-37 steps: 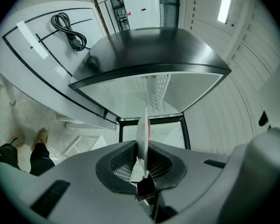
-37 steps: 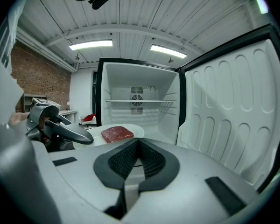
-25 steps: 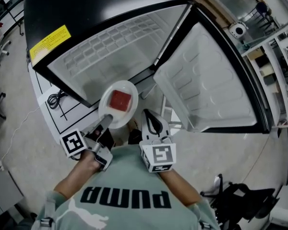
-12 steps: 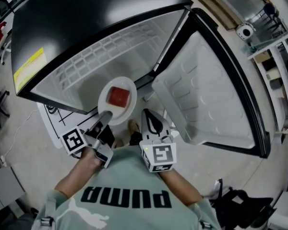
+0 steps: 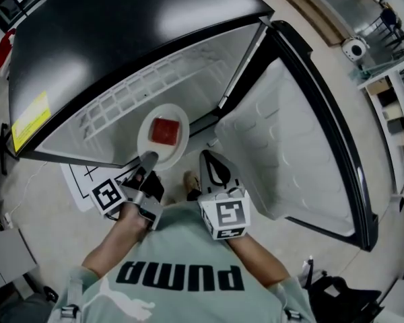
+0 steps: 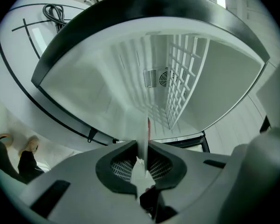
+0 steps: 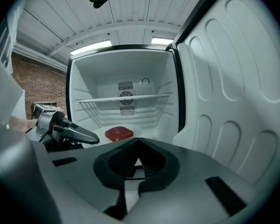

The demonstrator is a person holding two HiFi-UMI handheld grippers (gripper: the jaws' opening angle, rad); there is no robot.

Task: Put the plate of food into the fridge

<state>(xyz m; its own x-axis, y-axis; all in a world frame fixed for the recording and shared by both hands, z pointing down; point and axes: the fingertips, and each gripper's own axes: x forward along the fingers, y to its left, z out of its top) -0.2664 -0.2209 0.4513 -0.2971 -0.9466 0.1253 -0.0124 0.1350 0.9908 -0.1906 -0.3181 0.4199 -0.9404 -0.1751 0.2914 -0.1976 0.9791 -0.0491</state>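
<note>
A white plate carries a red square block of food. My left gripper is shut on the plate's near rim and holds it level at the mouth of the open fridge. In the left gripper view the plate shows edge-on between the pads, with a red sliver of food beyond. My right gripper hangs shut and empty just right of the plate. From the right gripper view the food and the left gripper lie ahead, below a wire shelf.
The fridge door stands swung open to the right, close beside my right gripper. Inside are white walls, a rear vent and a wire shelf. A black cable lies on a white floor mat to the left. A person's shoes are below.
The plate and both grippers have moved forward toward the fridge opening, which now fills more of the head view. The grip on the plate has not changed.
</note>
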